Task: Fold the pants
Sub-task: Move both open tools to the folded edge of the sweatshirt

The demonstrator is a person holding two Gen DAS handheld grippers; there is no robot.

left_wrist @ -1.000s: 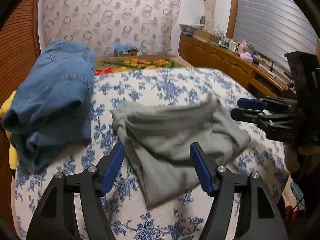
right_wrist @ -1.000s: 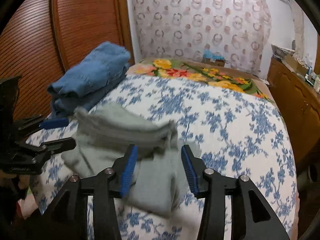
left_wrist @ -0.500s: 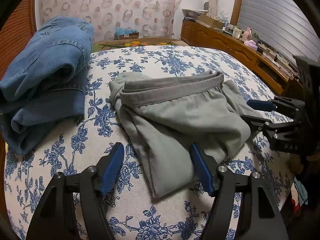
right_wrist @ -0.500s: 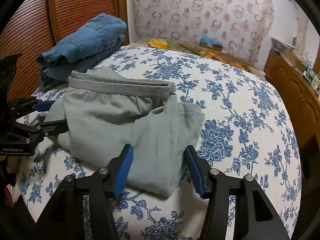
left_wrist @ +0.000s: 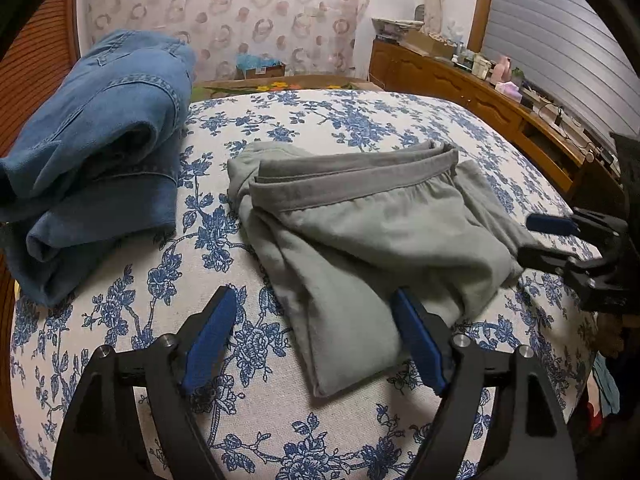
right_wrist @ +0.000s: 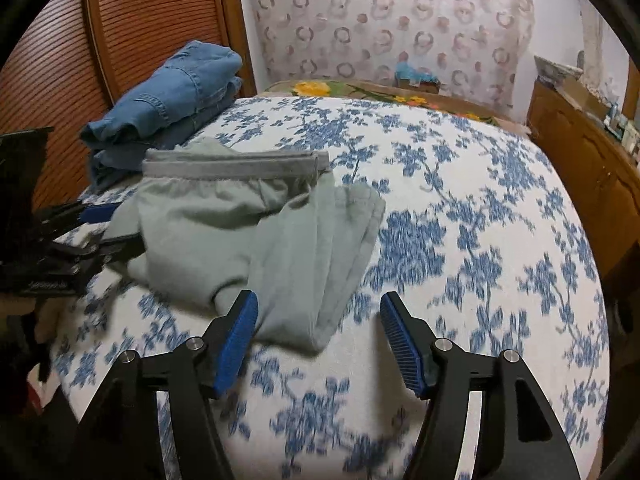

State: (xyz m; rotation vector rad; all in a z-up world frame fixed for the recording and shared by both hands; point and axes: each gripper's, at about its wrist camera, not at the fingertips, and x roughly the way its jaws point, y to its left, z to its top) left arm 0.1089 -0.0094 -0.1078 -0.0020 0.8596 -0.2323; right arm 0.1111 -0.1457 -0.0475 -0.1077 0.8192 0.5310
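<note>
- The gray pants (left_wrist: pixel 360 248) lay folded in a bundle on the bed's blue-flowered cover (left_wrist: pixel 360 128), with the waistband on top at the far side.
- The left gripper (left_wrist: pixel 312 344) was spread wide and held nothing. The near corner of the pants sat between its fingers.
- The right gripper (right_wrist: pixel 318 340) was spread wide too, with nothing in it, at the near end of the folded legs.
- If a finger caught the cloth on its way out, I think the top layer could slide and the fold would come undone.
- The leg ends (right_wrist: pixel 348 232) looked uneven, so a bump might fan them out.
- The folded blue jeans (left_wrist: pixel 96 152) sat just beside the pants; a wide swing could knock them over.
</note>
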